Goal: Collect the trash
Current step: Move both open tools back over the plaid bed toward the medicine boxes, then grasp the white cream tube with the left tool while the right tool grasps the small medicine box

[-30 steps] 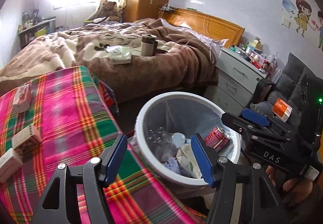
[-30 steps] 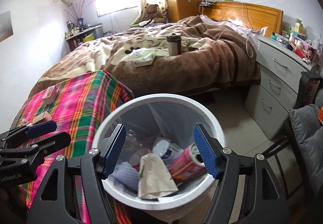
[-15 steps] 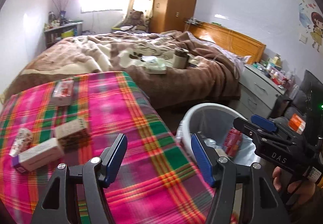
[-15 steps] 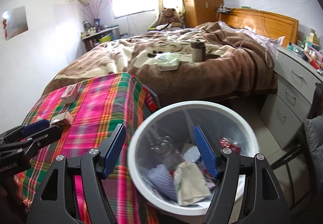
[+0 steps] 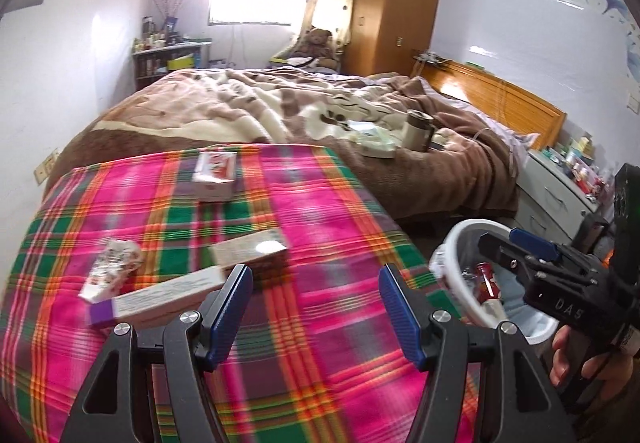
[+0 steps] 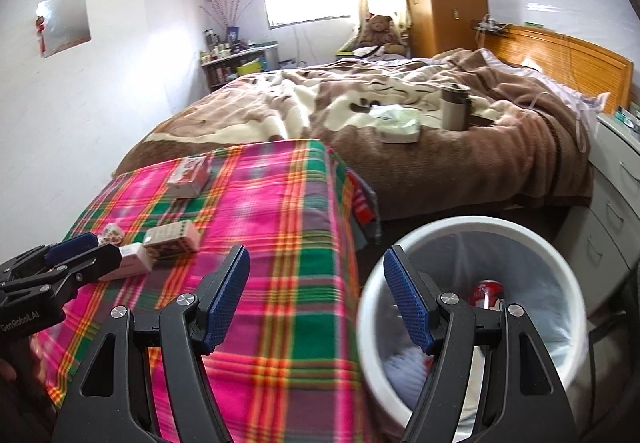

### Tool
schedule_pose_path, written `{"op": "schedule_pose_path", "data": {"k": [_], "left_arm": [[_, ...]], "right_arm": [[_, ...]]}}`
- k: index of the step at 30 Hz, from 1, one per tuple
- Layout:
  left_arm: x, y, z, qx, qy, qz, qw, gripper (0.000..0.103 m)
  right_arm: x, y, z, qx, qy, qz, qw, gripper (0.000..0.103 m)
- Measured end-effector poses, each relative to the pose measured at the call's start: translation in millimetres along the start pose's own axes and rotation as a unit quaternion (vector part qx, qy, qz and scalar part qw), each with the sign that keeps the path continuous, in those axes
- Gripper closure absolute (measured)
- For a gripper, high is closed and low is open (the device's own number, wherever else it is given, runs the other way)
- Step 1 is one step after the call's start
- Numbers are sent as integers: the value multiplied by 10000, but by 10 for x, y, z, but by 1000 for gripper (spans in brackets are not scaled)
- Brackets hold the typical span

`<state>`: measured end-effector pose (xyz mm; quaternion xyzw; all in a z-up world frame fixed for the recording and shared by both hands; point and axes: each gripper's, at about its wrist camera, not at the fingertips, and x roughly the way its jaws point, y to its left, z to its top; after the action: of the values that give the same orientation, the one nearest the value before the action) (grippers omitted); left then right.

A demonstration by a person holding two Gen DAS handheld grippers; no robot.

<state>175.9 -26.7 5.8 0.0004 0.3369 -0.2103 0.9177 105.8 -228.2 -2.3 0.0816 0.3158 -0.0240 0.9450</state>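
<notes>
A white trash bin [image 6: 476, 231] lined with a clear bag stands on the floor beside the plaid-covered table [image 5: 320, 227]; it holds a red can [image 6: 489, 293] and other scraps. On the table lie a long box with a purple end [image 5: 156, 297], a brown box [image 5: 250, 249], a crumpled wrapper [image 5: 114, 269] and a red-and-white box [image 5: 215, 175]. My left gripper [image 5: 316, 315] is open and empty over the table, right of the long box. My right gripper [image 6: 316, 299] is open and empty, straddling the table edge and the bin's rim.
A bed with a brown blanket [image 5: 280, 111] lies behind the table, with a tissue pack [image 6: 398, 123] and a metal cup [image 6: 454, 107] on it. A grey dresser [image 6: 616, 183] stands right of the bin. A wooden wardrobe [image 5: 394, 3] is at the back.
Both grippers have swung left, away from over the bin and toward the table. The boxes and wrapper have come into closer view of the left gripper. Both stay open and empty.
</notes>
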Motion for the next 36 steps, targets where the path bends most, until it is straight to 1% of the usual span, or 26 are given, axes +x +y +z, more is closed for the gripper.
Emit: {"op": "schedule_pose_path", "data": {"k": [4, 8, 12, 14, 17, 19, 22, 23, 25, 28, 30, 32, 34, 36], "left_arm": [[-5, 298, -30, -112, 66, 231, 9996, 38], [9, 576, -61, -203, 181, 283, 9992, 38], [48, 807, -93, -174, 292, 420, 9985, 38], [79, 896, -96, -216, 341, 394, 9984, 38], [172, 1018, -118, -201, 521, 338, 9979, 38], [219, 1049, -128, -72, 589, 431, 9973, 38], [353, 1077, -137, 158, 830, 350, 9958, 38], [389, 1084, -135, 217, 866, 398, 9952, 38], [434, 1074, -120, 404, 881, 447, 9943, 38], [488, 1045, -100, 670, 920, 327, 9930, 38], [548, 1026, -93, 822, 992, 426, 9907, 38], [608, 1000, -97, 987, 1068, 405, 9885, 38], [666, 984, -127, 1105, 1165, 286, 9866, 38], [723, 1006, -158, 1093, 1300, 348, 9849, 38]], "right_arm": [[105, 157, 39, -132, 51, 97, 9999, 32], [243, 296, 65, -184, 177, 303, 9992, 32], [412, 510, 84, -504, 352, 535, 9967, 32], [474, 603, 90, -677, 374, 618, 9951, 32], [572, 738, 106, -860, 404, 609, 9936, 32], [640, 806, 114, -915, 455, 628, 9928, 32], [706, 873, 125, -998, 504, 715, 9912, 32], [729, 890, 127, -1010, 531, 719, 9909, 32], [805, 929, 140, -1029, 598, 764, 9900, 32], [897, 954, 162, -997, 679, 871, 9889, 32], [972, 984, 185, -981, 730, 942, 9880, 32], [1013, 1001, 200, -973, 759, 1005, 9873, 32], [1069, 1032, 217, -988, 818, 1098, 9856, 32], [1123, 1067, 221, -1053, 856, 1141, 9842, 32]]}}
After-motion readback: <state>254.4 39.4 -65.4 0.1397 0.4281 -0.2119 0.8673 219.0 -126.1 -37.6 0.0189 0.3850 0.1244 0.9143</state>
